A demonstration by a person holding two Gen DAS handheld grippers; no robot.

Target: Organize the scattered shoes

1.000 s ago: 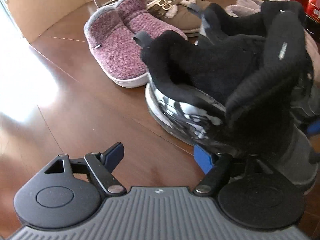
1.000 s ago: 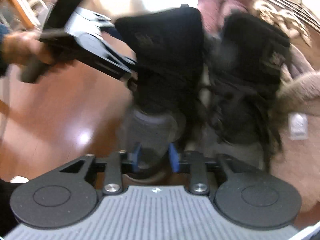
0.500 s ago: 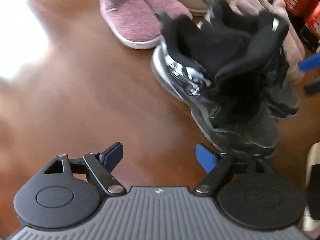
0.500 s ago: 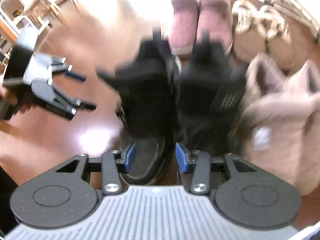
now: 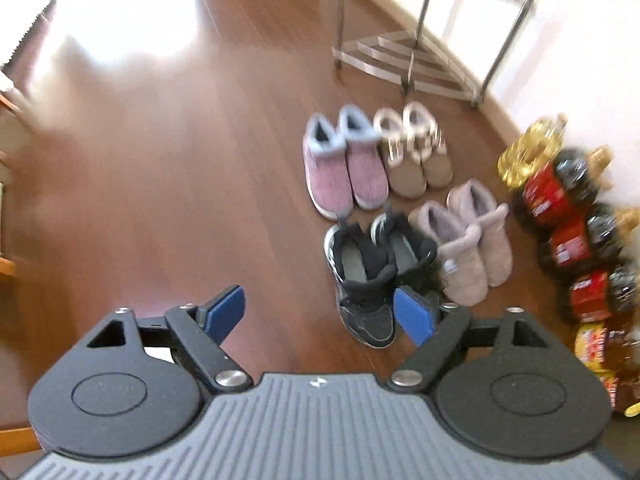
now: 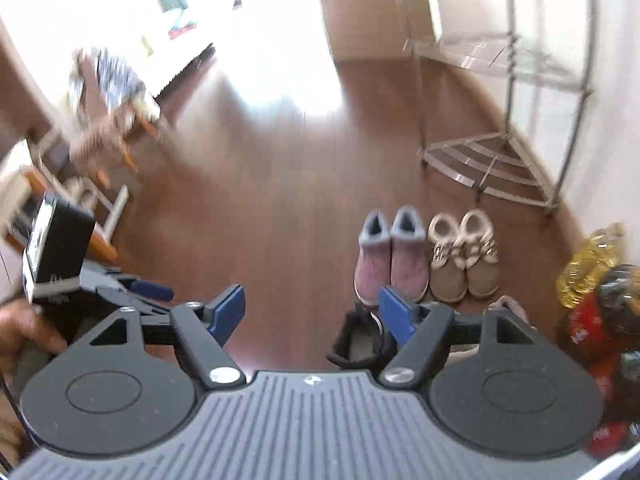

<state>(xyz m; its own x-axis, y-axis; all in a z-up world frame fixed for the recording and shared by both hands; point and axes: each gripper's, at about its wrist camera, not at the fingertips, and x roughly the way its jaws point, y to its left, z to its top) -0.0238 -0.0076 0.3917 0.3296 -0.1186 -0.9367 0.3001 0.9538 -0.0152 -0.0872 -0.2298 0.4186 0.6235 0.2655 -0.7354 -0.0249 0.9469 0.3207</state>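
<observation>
Four pairs of shoes stand side by side on the wooden floor. In the left wrist view: pink slippers (image 5: 344, 168), tan fur-lined shoes (image 5: 416, 152), black high-tops (image 5: 372, 276) and grey-beige fuzzy boots (image 5: 468, 248). My left gripper (image 5: 320, 312) is open and empty, held high above and in front of the black pair. My right gripper (image 6: 310, 310) is open and empty, also raised; the pink slippers (image 6: 390, 260), tan shoes (image 6: 464, 260) and part of a black high-top (image 6: 356, 344) show beyond it. The left gripper (image 6: 120, 284) shows at the left of the right wrist view.
A metal corner rack (image 5: 408, 60) stands by the wall behind the shoes, also in the right wrist view (image 6: 492, 160). Oil and soy bottles (image 5: 568, 208) line the right wall. Wooden furniture (image 6: 100, 120) stands far left. Open floor (image 5: 160, 160) lies left of the shoes.
Both grippers have pulled up and back from the black high-tops, which now stand paired on the floor. The right gripper has opened wide after letting go of the shoe.
</observation>
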